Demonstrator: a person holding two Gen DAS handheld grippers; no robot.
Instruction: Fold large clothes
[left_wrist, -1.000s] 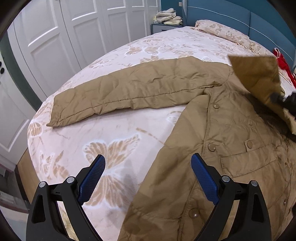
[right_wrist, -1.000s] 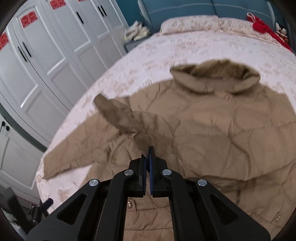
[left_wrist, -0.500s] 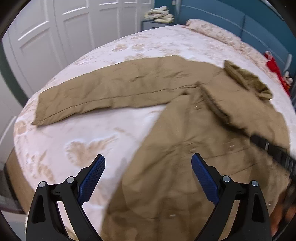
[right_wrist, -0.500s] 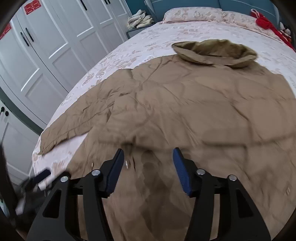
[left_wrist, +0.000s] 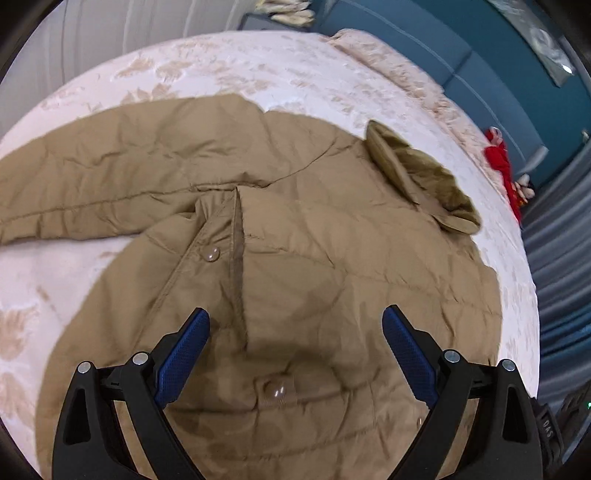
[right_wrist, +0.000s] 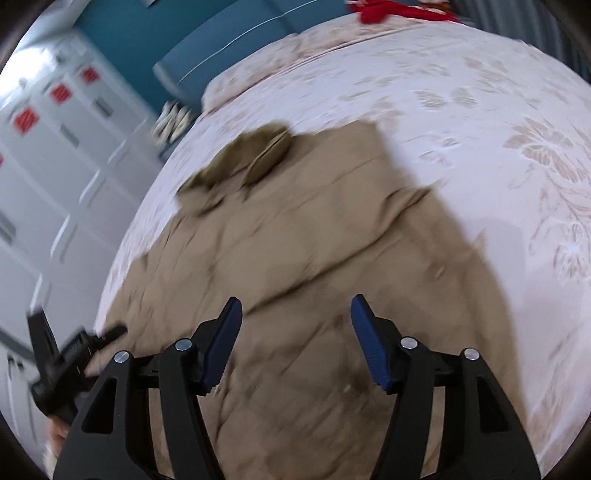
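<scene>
Left wrist view shows the tan coat (left_wrist: 332, 258) spread on the bed (left_wrist: 258, 62), both the left gripper (left_wrist: 295, 350) and right gripper (right_wrist: 295, 339) wide open and empty, so the long left sleeve (left_wrist: 110, 177) should be gripped near its cuff and folded across.

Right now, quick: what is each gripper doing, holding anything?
Left gripper: open, holding nothing, above the tan coat.
Right gripper: open, holding nothing, also above it.
</scene>
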